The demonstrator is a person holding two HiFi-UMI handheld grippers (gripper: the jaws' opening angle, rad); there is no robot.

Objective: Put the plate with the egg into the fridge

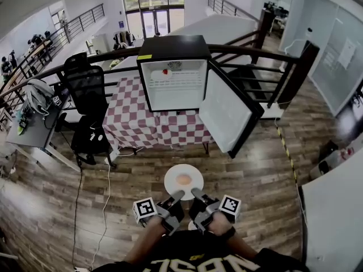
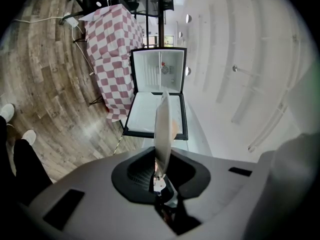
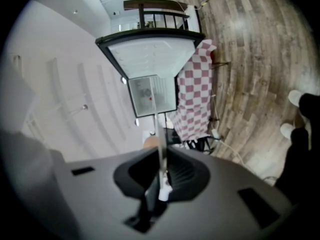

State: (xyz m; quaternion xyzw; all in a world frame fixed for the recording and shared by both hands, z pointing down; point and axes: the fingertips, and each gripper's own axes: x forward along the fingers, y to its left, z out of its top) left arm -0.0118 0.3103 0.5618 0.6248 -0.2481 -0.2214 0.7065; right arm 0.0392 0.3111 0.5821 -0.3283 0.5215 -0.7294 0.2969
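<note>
Left tongs (image 1: 177, 196) and right tongs (image 1: 197, 195) both clamp the near rim of the round white plate (image 1: 172, 185). Orange-pink egg (image 1: 184, 179) sits centred. Plate hangs over wooden floor (image 1: 244, 174), well short of the open black mini fridge (image 1: 173, 44). I hold it level and aim for the shelf.

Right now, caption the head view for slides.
An egg on a plate, left gripper and right gripper holding it, fridge open.

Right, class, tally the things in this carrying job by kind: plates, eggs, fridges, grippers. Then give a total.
Plates: 1, the plate
Eggs: 1, the egg on it
Fridges: 1, the fridge, door open
Grippers: 2, the left gripper and the right gripper, both gripping the plate's rim
Total: 5
</note>
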